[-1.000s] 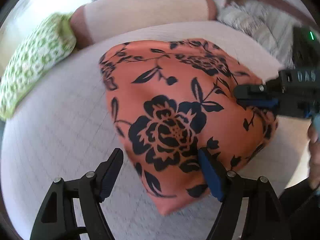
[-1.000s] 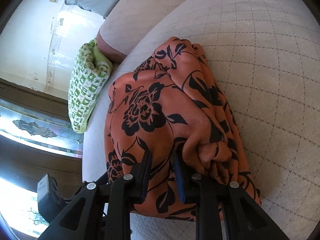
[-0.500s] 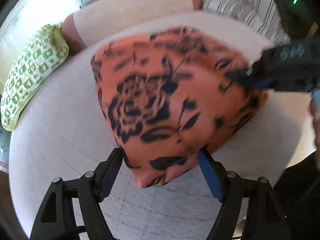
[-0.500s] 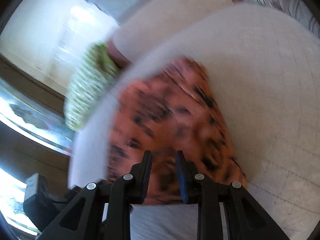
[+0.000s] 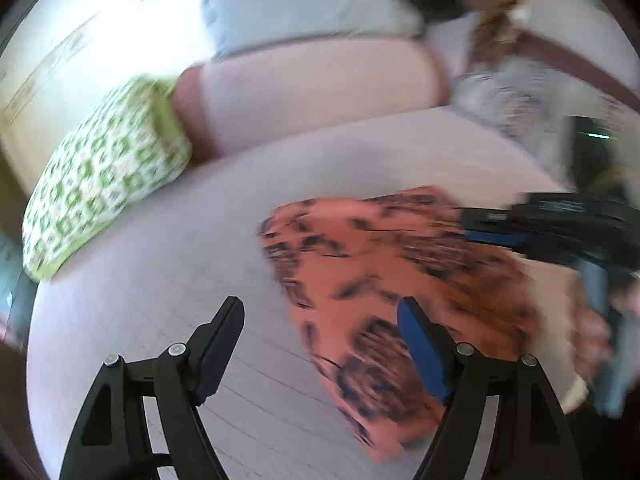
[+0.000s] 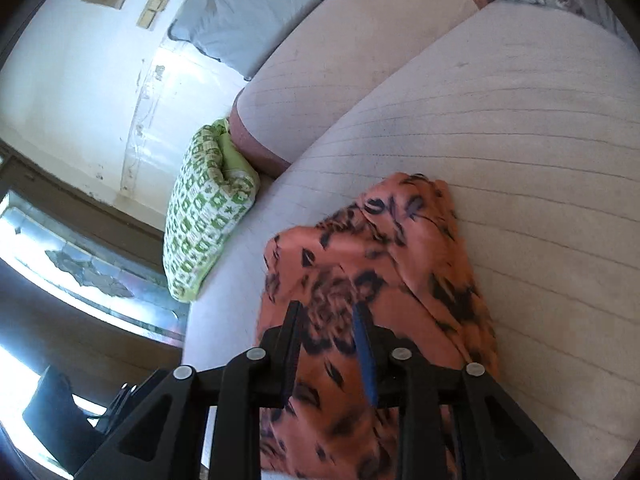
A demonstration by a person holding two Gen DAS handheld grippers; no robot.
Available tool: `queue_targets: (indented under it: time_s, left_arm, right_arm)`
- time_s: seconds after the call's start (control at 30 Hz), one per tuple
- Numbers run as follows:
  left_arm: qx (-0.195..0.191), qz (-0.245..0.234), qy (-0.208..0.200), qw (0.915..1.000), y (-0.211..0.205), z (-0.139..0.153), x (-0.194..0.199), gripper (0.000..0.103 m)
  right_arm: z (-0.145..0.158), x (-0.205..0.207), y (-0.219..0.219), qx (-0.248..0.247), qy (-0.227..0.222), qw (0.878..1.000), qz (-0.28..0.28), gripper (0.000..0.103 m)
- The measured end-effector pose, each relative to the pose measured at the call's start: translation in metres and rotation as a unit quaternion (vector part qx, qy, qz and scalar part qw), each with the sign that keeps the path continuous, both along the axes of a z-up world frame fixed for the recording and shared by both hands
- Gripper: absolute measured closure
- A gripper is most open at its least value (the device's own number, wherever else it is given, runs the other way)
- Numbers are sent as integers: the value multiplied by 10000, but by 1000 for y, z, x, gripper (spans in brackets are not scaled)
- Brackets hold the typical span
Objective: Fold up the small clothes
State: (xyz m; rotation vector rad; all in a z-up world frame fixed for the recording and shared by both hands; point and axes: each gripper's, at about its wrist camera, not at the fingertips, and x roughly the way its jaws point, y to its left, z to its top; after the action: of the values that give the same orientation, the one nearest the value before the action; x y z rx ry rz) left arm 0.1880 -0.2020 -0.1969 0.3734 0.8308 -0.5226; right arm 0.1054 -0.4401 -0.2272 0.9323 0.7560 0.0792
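Orange garment with black floral print (image 6: 372, 280) lies bunched and creased on the pale quilted sofa cushion (image 6: 520, 140), near its front edge. Right gripper (image 6: 326, 320): jaws narrowed, clenched on a fold of the fabric. Left gripper (image 5: 320, 332): jaws spread wide, released, gripping nothing; its right finger overlaps the cloth's edge. Left view blurred.

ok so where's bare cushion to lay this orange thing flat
Bare seat cushion lies past the orange floral garment, toward the backrest, and between the garment and the green patterned pillow. It is crowded at the near edge, where the right gripper pinches the cloth, and by the striped fabric in the far corner.
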Motion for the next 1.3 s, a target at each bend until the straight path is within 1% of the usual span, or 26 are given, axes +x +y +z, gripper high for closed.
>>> queue_targets:
  time_s: [0.03,0.1,0.17,0.2,0.3,0.33,0.37,0.43,0.5,0.57,0.67,0.73,0.77,0.83,0.9,0.93,0.97,1.0,1.03,1.07,1.1,1.13,1.2,1.27,1.3]
  left_arm:
    - [61,175,168,9997,-3,-10,18,24]
    - [209,414,352,9983,-7,-28,39,24]
    - [435,464,462,9969,-17,-49,55,24]
    - [474,488,500,9964,-19,-57,59,24]
    - [417,524,791,9946,-25,-79,68,23]
    - [337,581,893,9937,-23,-85,72,23]
    - [221,653,983,9928,-22,-90,74,21]
    - [45,774,1127,9906,-18,-98,78,18]
    - [-14,842,1240,9887,-15,-96,80,17]
    - [8,933,1231,9880,-11,-85,74,18]
    - [16,760,855,9934,-5,-60,49,18]
    - [-56,590,600,9964,3,-41,24,18]
    - [-161,461,512,9975,9,-32,9,18]
    - [-261,214,446,9984,14,-26,-11,18]
    - [-194,49,438,9988,16,-28,-30,18]
    - [-123,-34,505,9986,16,-35,-37,18]
    - [-31,-116,577,9983,13,-43,-41,18]
    - [187,-188,689,9973,8,-59,-45,18]
    - [325,-209,771,9963,5,-71,-49,18]
    - [331,-201,833,9958,7,-80,-48,17]
    - [127,-119,885,9959,11,-84,-46,17]
    - [-80,15,1020,9947,17,-83,-44,17]
    - [-196,74,1153,9931,21,-79,-41,17]
    - [-192,19,997,9948,24,-68,-46,18]
    - [-195,-18,801,9966,27,-59,-50,18]
  right_arm:
    - [0,8,0,47,23,10000,-25,74]
    - [-3,22,-2,134,19,9999,-88,74]
    - [-10,33,-3,180,102,9997,-156,74]
    - [-15,39,-5,218,183,9994,-217,74]
    - [-30,51,-11,377,396,9980,-312,74]
    - [-37,55,-14,421,543,9969,-379,74]
    - [-47,58,-16,410,731,9956,-407,73]
    - [-56,65,-15,259,910,9951,-298,73]
    - [-56,65,-13,107,846,9961,-218,73]
    - [-50,60,-10,20,732,9971,-195,73]
    - [-35,37,-11,1,490,9985,-253,73]
    - [-25,20,-13,21,403,9990,-196,73]
    - [-21,9,-13,5,375,9992,-156,73]
    - [-13,-13,-10,-68,301,9995,-107,73]
    - [-8,-32,-6,-66,250,9996,-83,72]
    - [-8,-40,-2,-72,258,9996,-69,72]
    - [-9,-45,-1,-76,260,9996,-62,72]
    - [-12,-52,2,-74,293,9995,-76,72]
    - [-16,-57,4,-69,357,9993,-91,72]
    - [-22,-62,6,-41,486,9988,-85,71]
    - [-30,-65,9,12,635,9980,-72,71]
    - [-34,-67,10,48,684,9976,-78,71]
    - [-35,-69,13,-76,628,9979,-118,71]
    - [-30,-71,14,-175,649,9977,-62,71]
    - [-28,-73,13,-144,621,9979,-82,71]
